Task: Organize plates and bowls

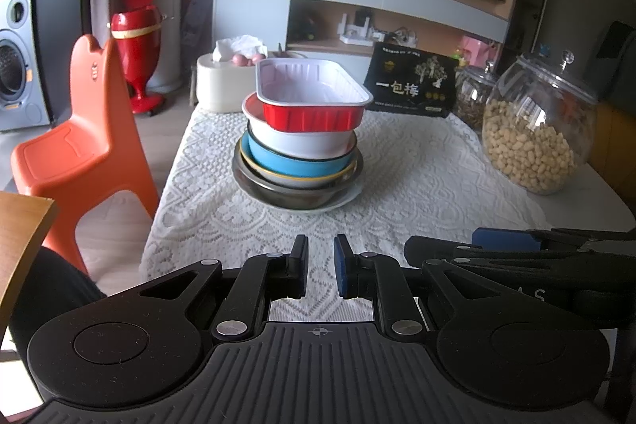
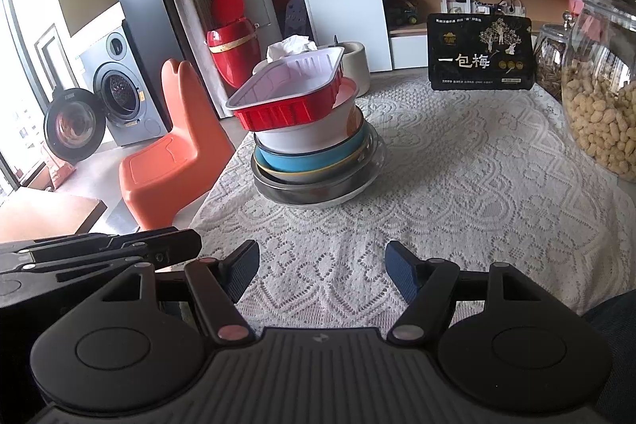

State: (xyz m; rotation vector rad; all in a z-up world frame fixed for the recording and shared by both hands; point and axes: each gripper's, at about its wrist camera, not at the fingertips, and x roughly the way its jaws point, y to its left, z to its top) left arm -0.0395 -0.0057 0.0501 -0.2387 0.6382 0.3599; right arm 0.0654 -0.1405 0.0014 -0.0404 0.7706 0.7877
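Left wrist view: our left tool (image 1: 320, 267) is closed and empty, the right tool (image 2: 322, 271) open and empty. Ahead of both, the stacked dishes (image 1: 300, 150) look finished on the bench (image 1: 417, 185), red foil tray (image 1: 312, 94) tilted on top.

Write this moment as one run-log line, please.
left gripper: shut, empty | right gripper: open, empty | stack of dishes: untouched, red tray on top

Black snack package (image 2: 480, 53): large white characters "一包梅"; smaller print unreadable.
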